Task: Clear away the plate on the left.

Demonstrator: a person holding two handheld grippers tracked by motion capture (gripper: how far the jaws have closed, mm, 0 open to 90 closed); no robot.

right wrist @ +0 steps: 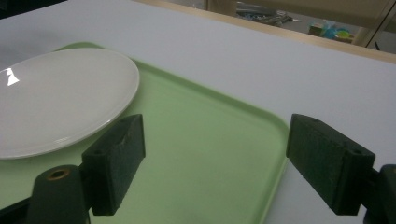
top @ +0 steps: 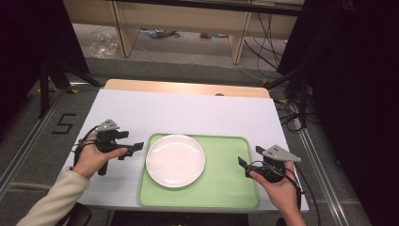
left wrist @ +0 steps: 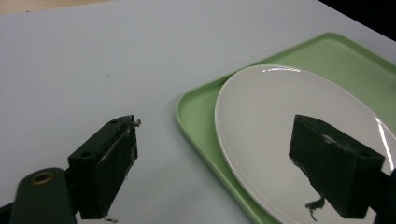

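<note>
Table (top: 188, 106): I see a white top, with my two hands coming in from the near edge.
Tray (top: 226, 188): green, lying flat on the near half of the table, between my two grippers.
Plate (top: 175, 160): white and bare, it sits in the left part of the tray, close to the tray's left rim.
Left gripper (top: 136, 147): I hold it just left of the tray, pointing at the plate. Its jaws stand wide apart with nothing between them; in the left gripper view one jaw hangs over the table, the other over the plate.
Right gripper (top: 243, 165): I have it over the tray's right edge, jaws spread and empty, well apart from the plate.
</note>
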